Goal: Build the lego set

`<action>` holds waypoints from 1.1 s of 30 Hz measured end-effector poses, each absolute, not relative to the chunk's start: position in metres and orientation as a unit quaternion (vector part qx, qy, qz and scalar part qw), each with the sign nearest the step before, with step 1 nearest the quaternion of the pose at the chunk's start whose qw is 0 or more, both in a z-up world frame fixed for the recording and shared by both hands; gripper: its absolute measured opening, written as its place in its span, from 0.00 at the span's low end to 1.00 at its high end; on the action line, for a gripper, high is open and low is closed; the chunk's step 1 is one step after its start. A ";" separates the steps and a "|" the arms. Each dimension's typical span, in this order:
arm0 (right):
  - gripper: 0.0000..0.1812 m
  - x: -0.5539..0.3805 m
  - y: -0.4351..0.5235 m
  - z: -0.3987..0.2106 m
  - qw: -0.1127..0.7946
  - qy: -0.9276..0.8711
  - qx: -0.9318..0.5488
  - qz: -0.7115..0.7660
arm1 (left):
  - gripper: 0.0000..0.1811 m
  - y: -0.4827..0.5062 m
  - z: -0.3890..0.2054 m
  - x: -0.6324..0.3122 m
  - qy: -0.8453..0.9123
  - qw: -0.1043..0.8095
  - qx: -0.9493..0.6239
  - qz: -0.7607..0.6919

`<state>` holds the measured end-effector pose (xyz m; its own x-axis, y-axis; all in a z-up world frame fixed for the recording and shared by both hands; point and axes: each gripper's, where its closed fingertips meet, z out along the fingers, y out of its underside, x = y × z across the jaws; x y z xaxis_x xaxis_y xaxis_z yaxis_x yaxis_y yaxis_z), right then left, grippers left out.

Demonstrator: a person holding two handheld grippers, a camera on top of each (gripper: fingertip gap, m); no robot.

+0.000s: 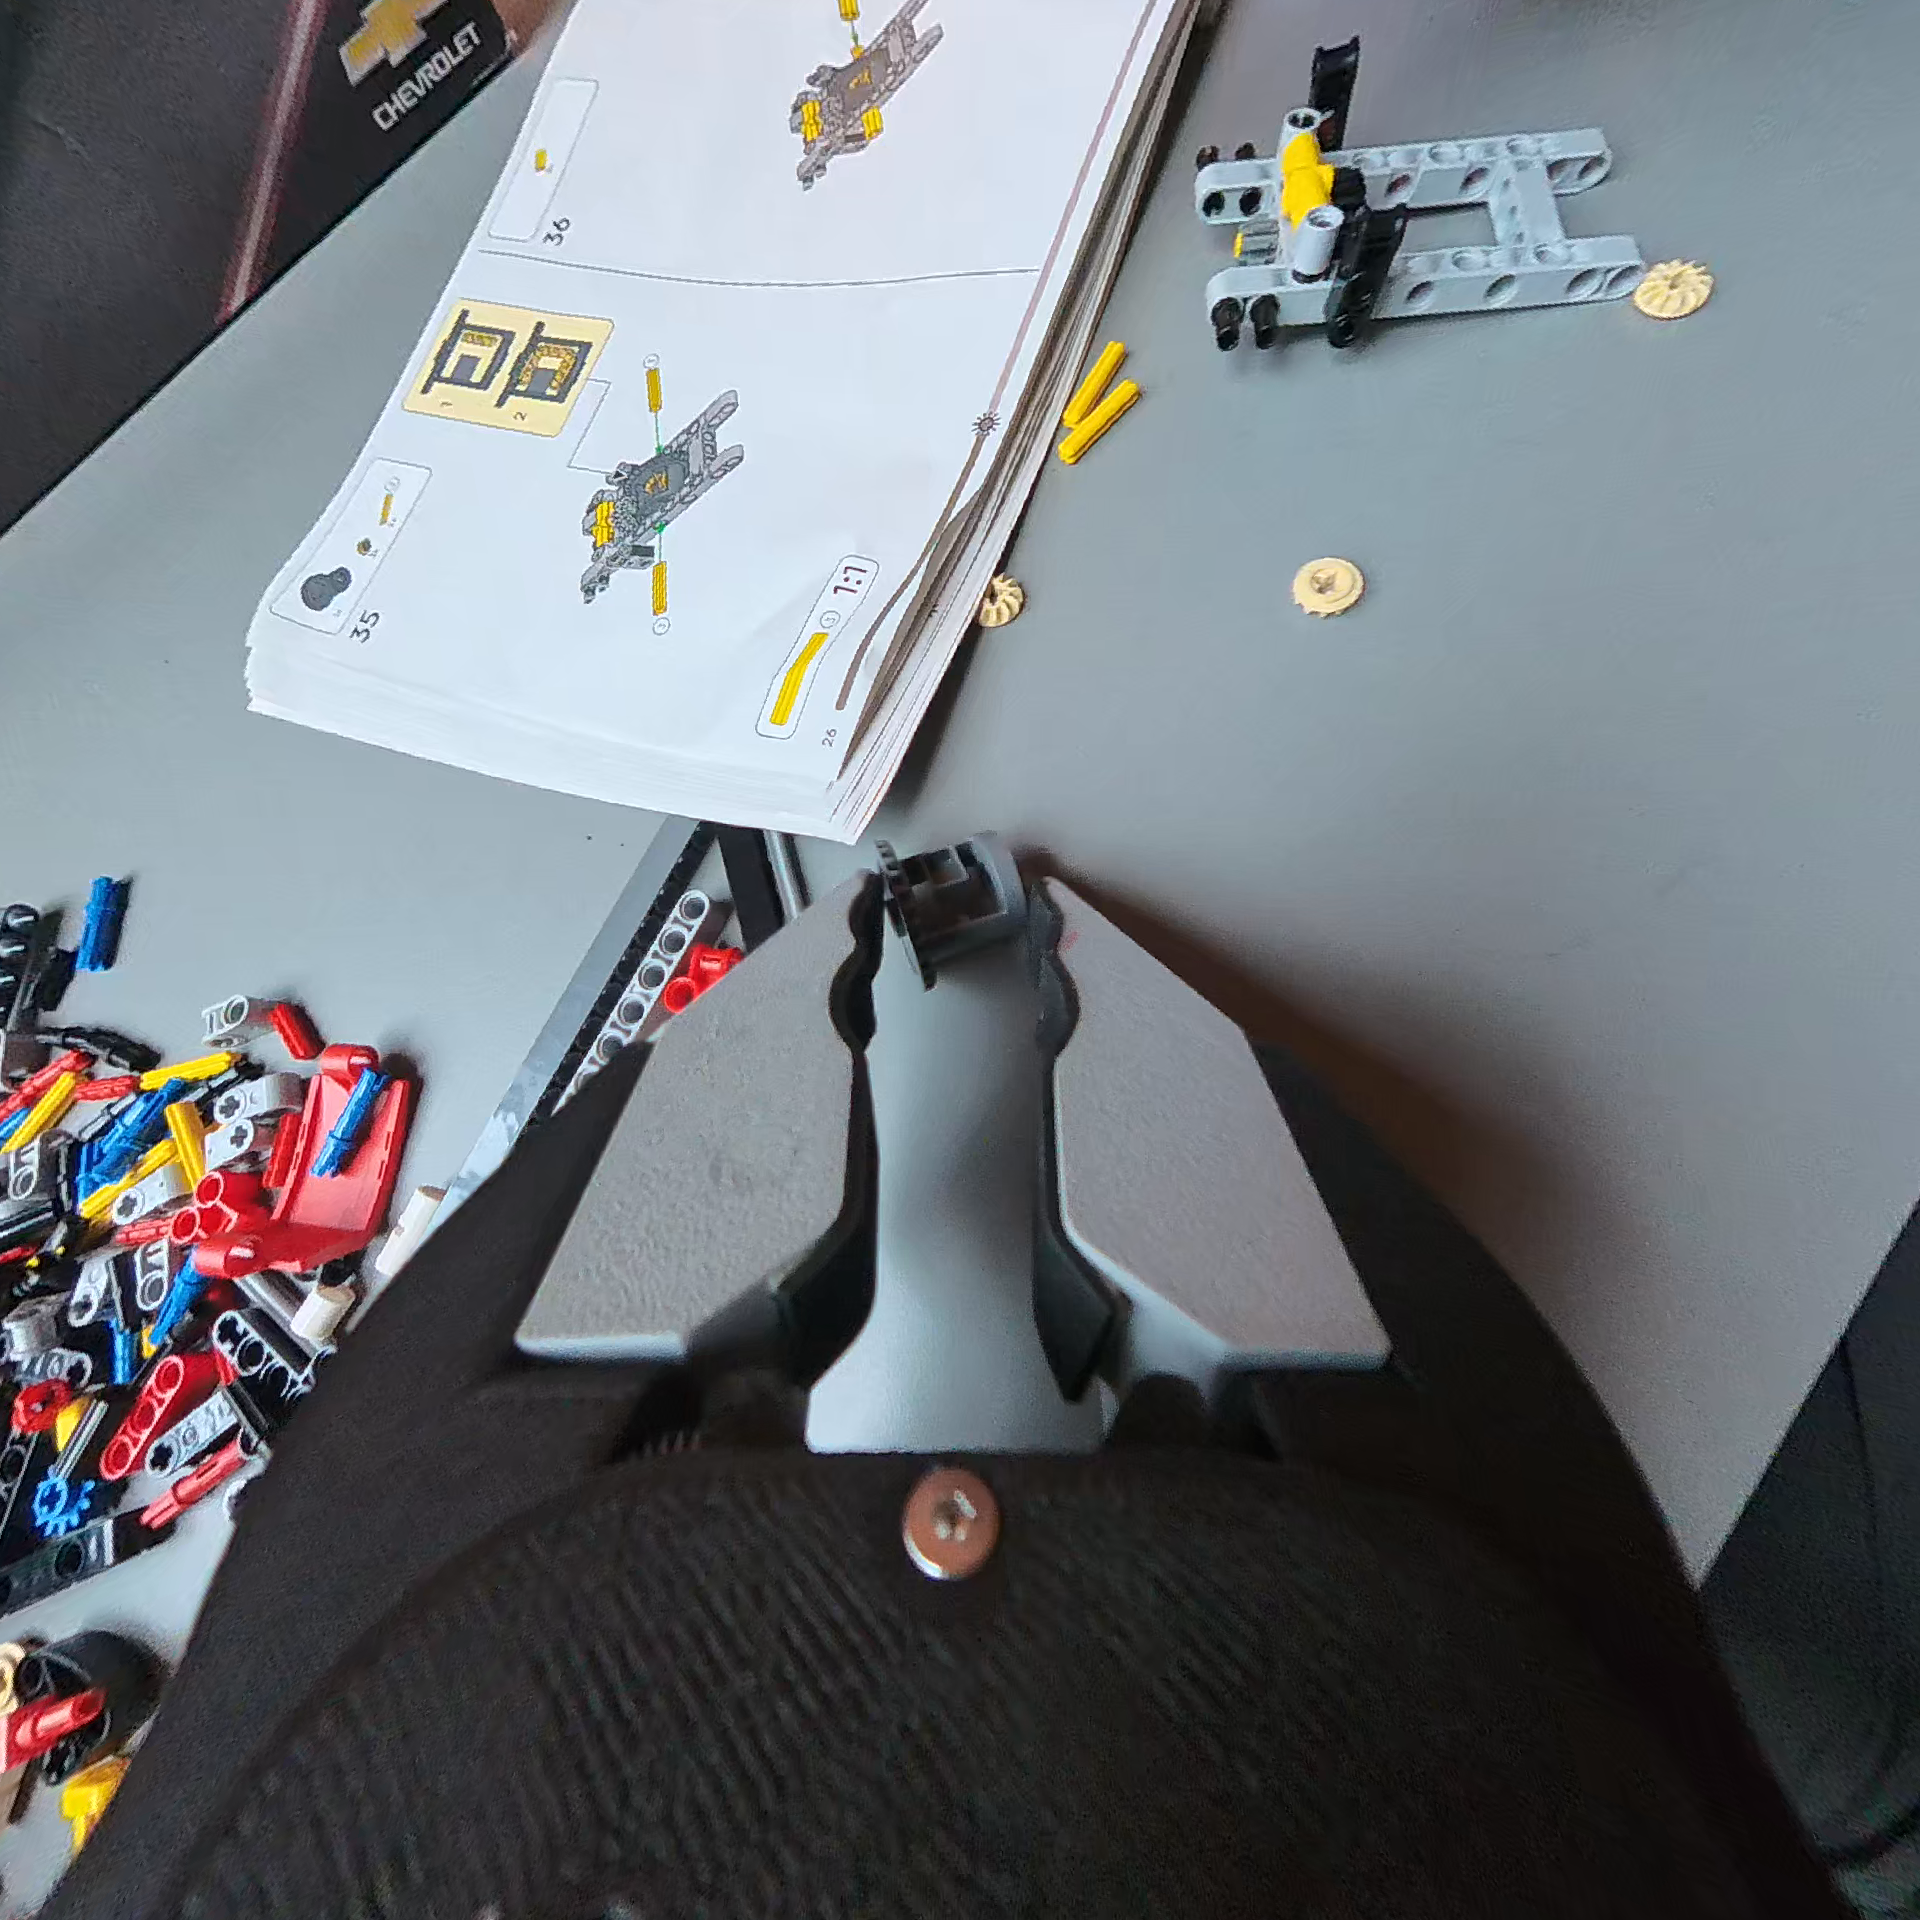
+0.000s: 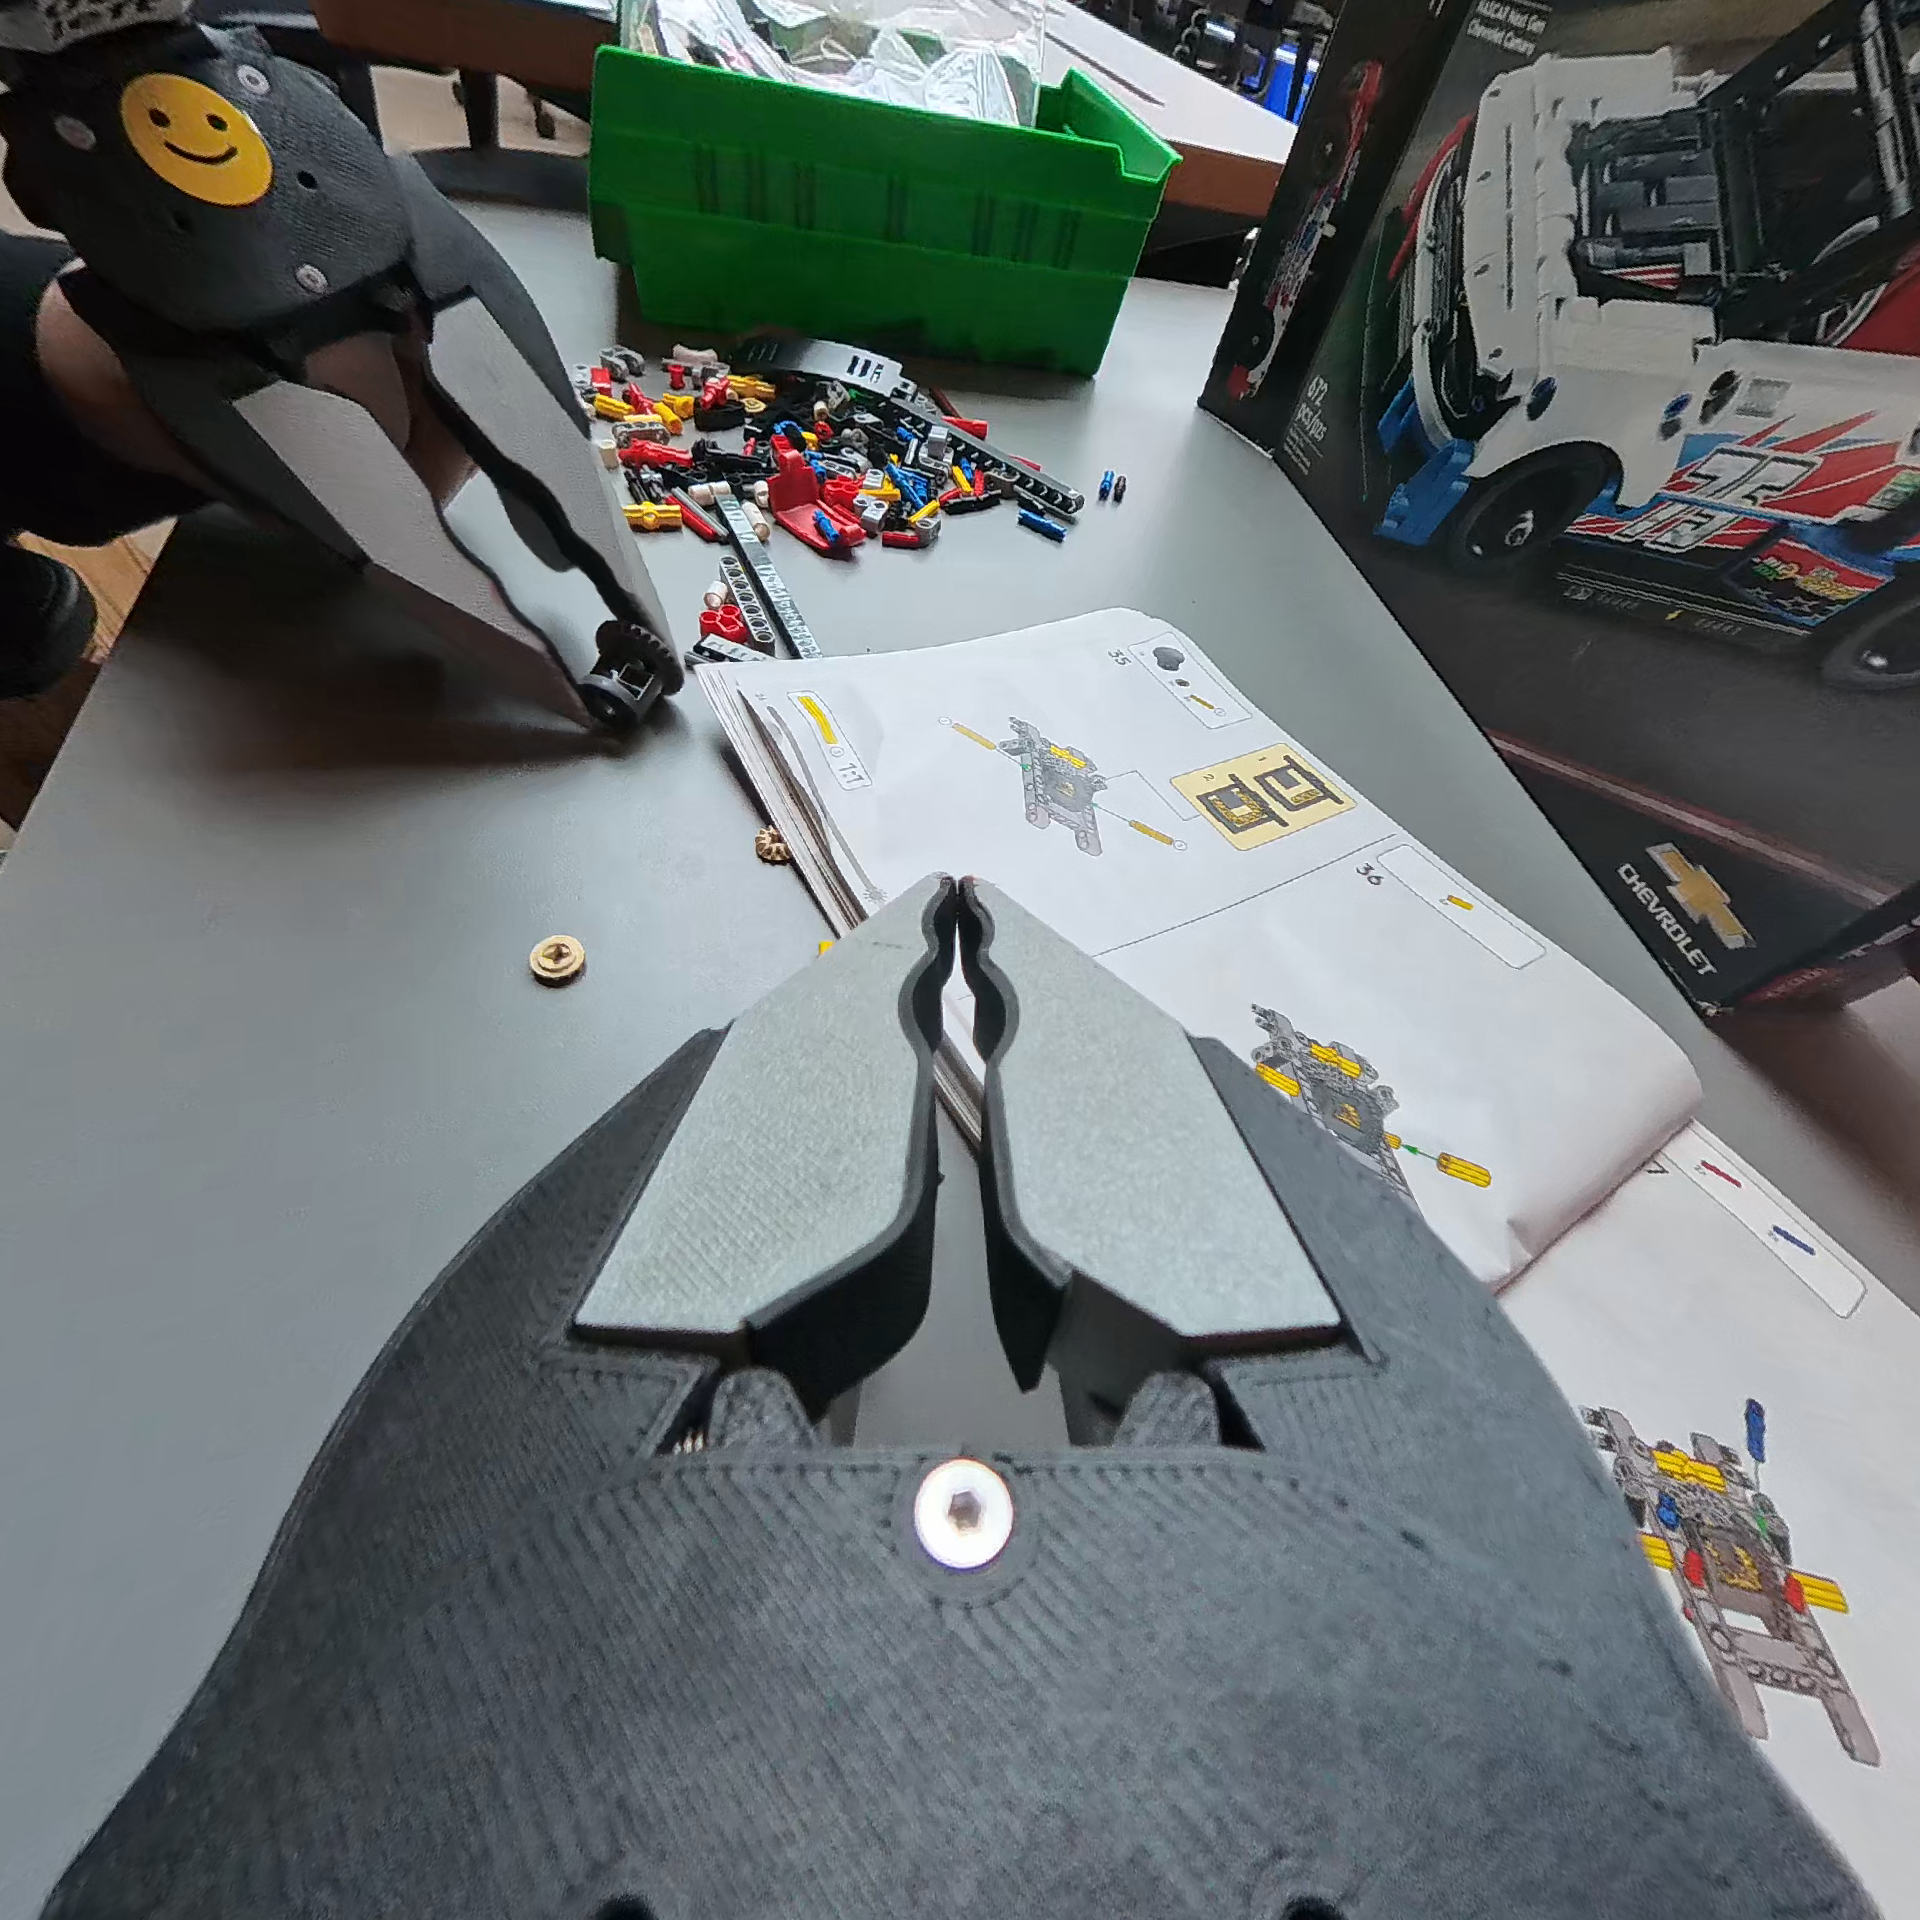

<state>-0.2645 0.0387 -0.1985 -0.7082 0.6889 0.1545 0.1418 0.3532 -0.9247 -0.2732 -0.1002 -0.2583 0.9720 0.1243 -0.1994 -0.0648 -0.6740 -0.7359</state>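
Grey beams pinned into a small frame [image 1: 1423, 234], with a yellow connector and black pins across one end, are all that looks built so far; it sits alone at the upper right of the left wrist view, a tan gear [image 1: 1673, 288] touching its corner. Judging by the big loose pile of parts [image 1: 177, 1195] at the left edge and the thick instruction booklet [image 1: 727, 395] lying open at an early-looking step, most of the set is still to do.

The left gripper [image 1: 961, 914] is clamped on a small grey differential housing with a black gear [image 1: 940, 904], holding it at the tips low over the grey table [image 1: 1455, 935], just below the booklet's near corner at the frame's centre. The piece is a rounded open cage, dark grey, with the toothed ring on one side. The right gripper [image 2: 956, 885] is fully closed on nothing, its tips meeting over the booklet's edge in the middle of the right wrist view.

Two yellow axles [image 1: 1096, 403] lie beside the pages, two more tan gears [image 1: 1328, 585] on the bare table nearby, seemingly waiting for this step
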 end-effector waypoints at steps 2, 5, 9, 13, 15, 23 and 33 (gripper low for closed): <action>0.00 -0.264 0.037 -0.199 0.269 -0.778 -0.266 0.502 | 0.14 -0.099 -0.255 -0.273 -0.007 0.410 -0.903 0.133; 0.00 -0.262 0.033 -0.201 0.259 -0.782 -0.261 0.504 | 0.14 -0.093 -0.245 -0.268 0.050 0.433 -0.879 0.193; 0.00 -0.257 0.023 -0.203 0.249 -0.790 -0.244 0.505 | 0.14 -0.089 -0.249 -0.262 0.146 0.390 -0.860 0.295; 0.01 -0.248 0.010 -0.202 0.234 -0.797 -0.218 0.512 | 0.14 -0.081 -0.249 -0.256 0.208 0.354 -0.834 0.367; 0.03 -0.241 0.000 -0.201 0.222 -0.801 -0.203 0.518 | 0.14 -0.075 -0.238 -0.252 0.218 0.366 -0.816 0.391; 0.10 -0.211 -0.038 -0.202 0.145 -0.808 -0.162 0.547 | 0.14 -0.047 -0.213 -0.217 0.202 0.477 -0.791 0.325; 0.10 -0.213 -0.039 -0.207 0.132 -0.811 -0.174 0.543 | 0.14 -0.041 -0.218 -0.211 0.208 0.481 -0.793 0.310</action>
